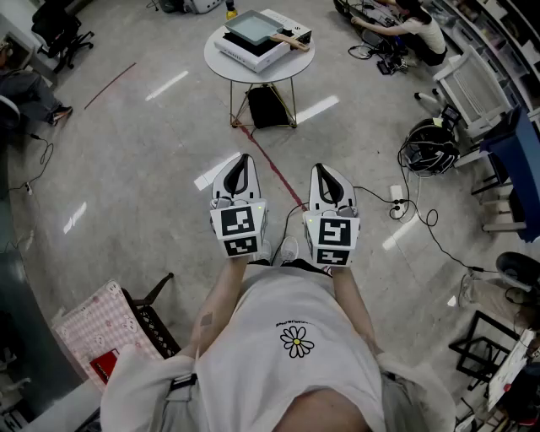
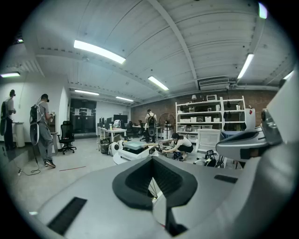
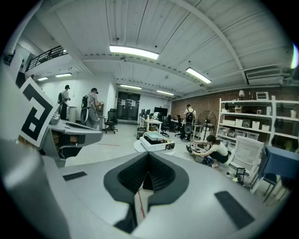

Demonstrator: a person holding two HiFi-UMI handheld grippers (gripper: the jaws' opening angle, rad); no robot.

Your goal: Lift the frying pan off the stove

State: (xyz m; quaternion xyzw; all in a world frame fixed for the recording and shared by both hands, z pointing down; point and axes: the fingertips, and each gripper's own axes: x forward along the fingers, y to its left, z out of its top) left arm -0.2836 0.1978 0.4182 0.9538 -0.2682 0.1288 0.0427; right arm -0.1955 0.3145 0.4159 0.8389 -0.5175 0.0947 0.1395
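1. Shirt (image 1: pixel 295 371), white, closest to the head view. A daisy print (image 1: pixel 296 341) sits on the chest, and the small lettering above the flower is too fine to read.
2. Left gripper (image 1: pixel 242 160): jaws pressed together, nothing between them. Its marker cube (image 1: pixel 237 229) carries black-and-white square codes and no words.
3. Right gripper (image 1: pixel 327 171): jaws likewise closed on nothing. Its marker cube (image 1: pixel 335 240) is of the same kind.
4. Both grippers are held side by side in front of the waist, tips aimed at the round table (image 1: pixel 218 61). This is judged a ready carry, since the target stands well apart.
5. Frying pan (image 1: pixel 256 26): square, pale inside, not yet lifted. It is seated on the white stove (image 1: pixel 250 54) on that table, far ahead on the floor.
6. Pan handle (image 1: pixel 292 39): wooden, jutting toward the right of the head view. It probably suits the right gripper.
7. Stove: no brand or label can be read on it.
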